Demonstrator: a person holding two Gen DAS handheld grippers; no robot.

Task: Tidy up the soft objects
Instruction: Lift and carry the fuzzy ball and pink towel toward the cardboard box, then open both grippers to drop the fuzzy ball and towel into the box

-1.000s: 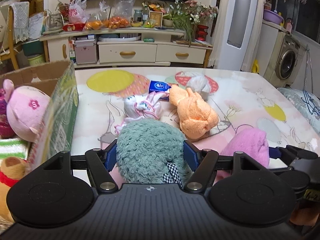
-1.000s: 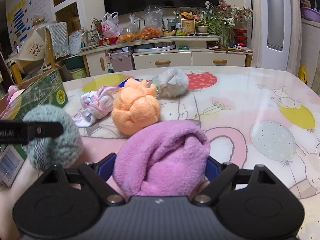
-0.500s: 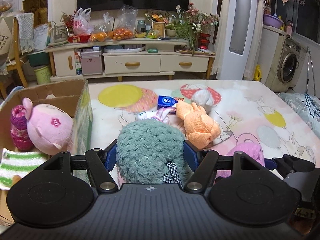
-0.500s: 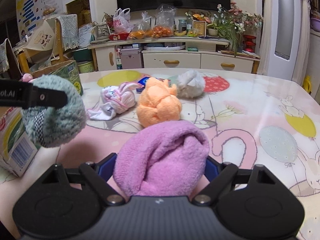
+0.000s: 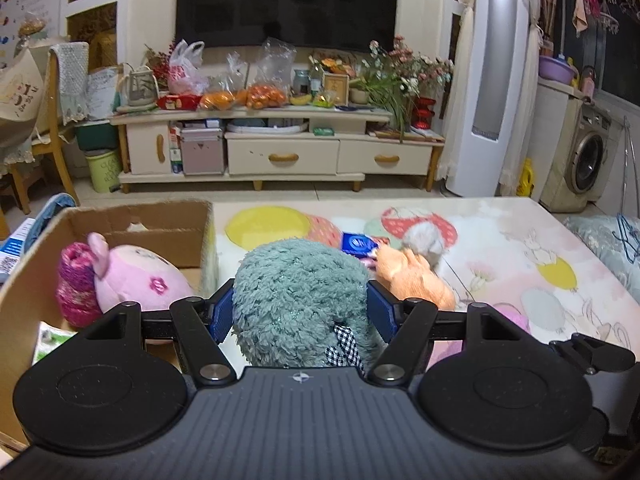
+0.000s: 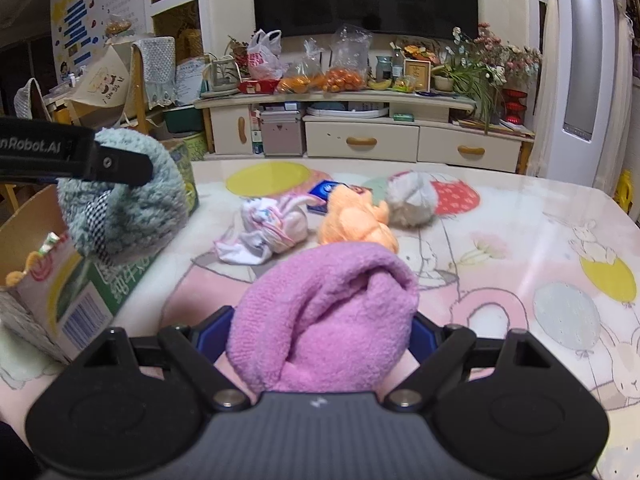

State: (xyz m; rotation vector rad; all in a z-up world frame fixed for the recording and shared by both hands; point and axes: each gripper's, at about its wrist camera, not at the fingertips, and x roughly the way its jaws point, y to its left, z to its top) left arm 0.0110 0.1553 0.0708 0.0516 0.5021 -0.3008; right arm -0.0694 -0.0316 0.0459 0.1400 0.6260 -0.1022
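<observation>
Since a second ago both views have risen: more of the room and TV cabinet [image 5: 276,148] shows, the table [image 6: 520,224] looks further below. Left hand-held gripper [image 5: 300,312] is clamped on the teal fluffy bundle [image 5: 298,300] and has shifted left and up, now close beside the cardboard box [image 5: 120,224] at about rim height; earlier the box sat at the frame's left edge. In the right wrist view the same teal bundle [image 6: 128,204] hangs in the air over the box's printed side [image 6: 80,304], where before it was low by the table. Right hand-held gripper [image 6: 324,320] holds the pink towel roll [image 6: 324,316] squeezed between its pads, lifted above the table. Orange bundle [image 6: 356,220], white striped bundle [image 6: 272,224] and grey-white fluffy ball [image 6: 412,196] lie unmoved mid-table; blue packet [image 6: 324,192] half hidden behind the orange one. Inside the box: pink plush [image 5: 140,276] and magenta knit piece [image 5: 78,284], lower parts hidden by the gripper body; green-striped cloth [image 5: 48,340] barely visible. From the left wrist the pink towel is mostly hidden behind the gripper linkage, white striped bundle fully blocked by the teal one. Left view edges blurred
</observation>
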